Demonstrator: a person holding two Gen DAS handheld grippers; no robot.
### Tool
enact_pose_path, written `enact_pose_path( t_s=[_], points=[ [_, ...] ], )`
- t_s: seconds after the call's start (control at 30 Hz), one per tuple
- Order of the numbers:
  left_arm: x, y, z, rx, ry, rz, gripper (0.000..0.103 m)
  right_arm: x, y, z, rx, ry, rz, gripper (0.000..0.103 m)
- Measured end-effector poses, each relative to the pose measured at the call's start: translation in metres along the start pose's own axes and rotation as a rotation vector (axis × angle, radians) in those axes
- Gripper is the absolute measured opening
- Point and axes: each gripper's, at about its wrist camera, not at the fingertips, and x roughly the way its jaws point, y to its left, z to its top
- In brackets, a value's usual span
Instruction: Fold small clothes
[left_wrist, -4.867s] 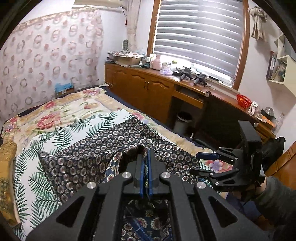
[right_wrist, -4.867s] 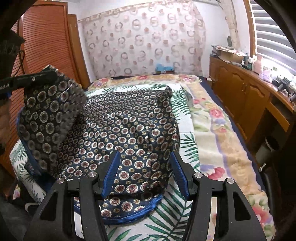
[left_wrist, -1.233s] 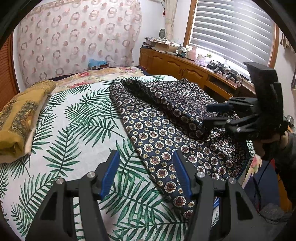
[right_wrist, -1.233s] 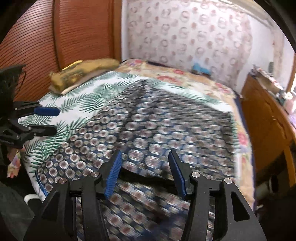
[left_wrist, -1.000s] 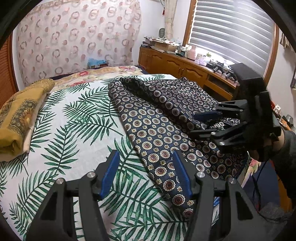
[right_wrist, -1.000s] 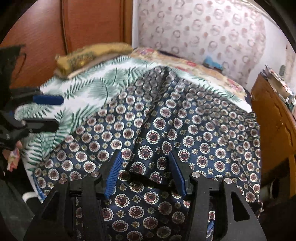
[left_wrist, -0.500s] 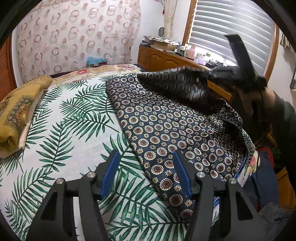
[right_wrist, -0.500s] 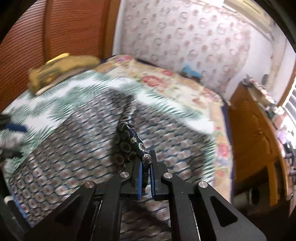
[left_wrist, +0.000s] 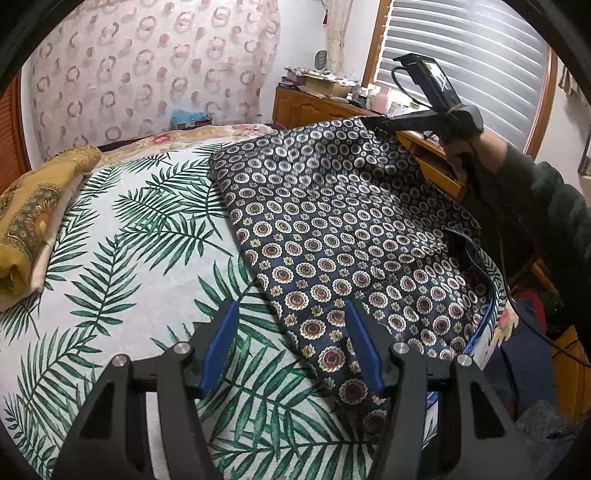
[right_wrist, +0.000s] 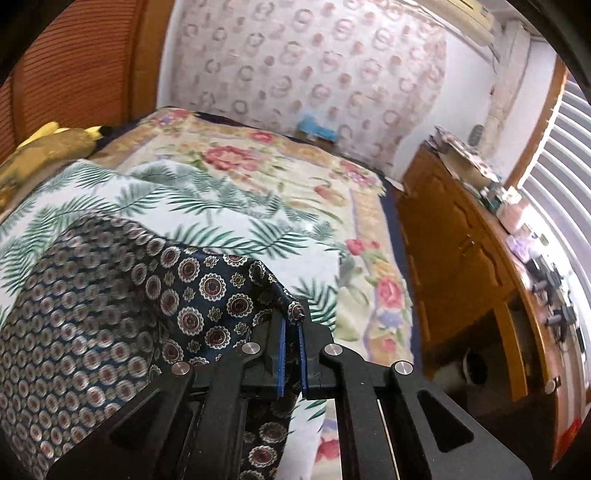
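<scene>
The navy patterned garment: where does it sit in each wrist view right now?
Left wrist: the navy patterned garment fills centre-right of the bed, its far corner lifted by the right claw.
Right wrist: it fills lower left, one corner pinched in that claw.
Shared landmark: the yellow folded cloth, at left in both.

Palm-leaf sheet (left_wrist: 122, 236), yellow pillow (left_wrist: 29, 206)

A home bedroom is showing: a bed (left_wrist: 110, 229) is lying beyond the fingers, wooden cabinets (right_wrist: 454, 258) and window blinds (left_wrist: 472, 55) standing to their right.
</scene>
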Motion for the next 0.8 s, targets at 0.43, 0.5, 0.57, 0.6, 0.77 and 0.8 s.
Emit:
enact_pose_path(
  t_s=[0.43, 0.5, 0.57, 0.6, 0.77, 0.8],
  points=[
    [-0.002, -0.005, -0.005, 0.002, 0.001, 0.001, 0.058, -0.026, -0.009, -0.013, 0.089, -0.041, -0.01, 0.042],
    [-0.002, -0.005, -0.006, -0.001, 0.003, 0.0, 0.058, -0.04, 0.0, -0.029, 0.078, -0.043, 0.028, 0.042],
    [-0.001, -0.006, -0.006, -0.002, 0.006, -0.003, 0.058, -0.051, 0.009, -0.045, 0.074, -0.04, 0.056, 0.042],
    [0.0, -0.007, -0.006, -0.002, 0.008, -0.005, 0.058, -0.056, 0.014, -0.053, 0.071, -0.038, 0.071, 0.042],
    [0.003, -0.012, -0.006, 0.004, 0.016, -0.013, 0.058, -0.067, 0.035, -0.092, 0.054, -0.003, 0.099, 0.042],
    [0.004, -0.013, -0.007, 0.007, 0.02, -0.011, 0.058, -0.066, 0.036, -0.097, 0.059, 0.01, 0.096, 0.042]
  ],
)
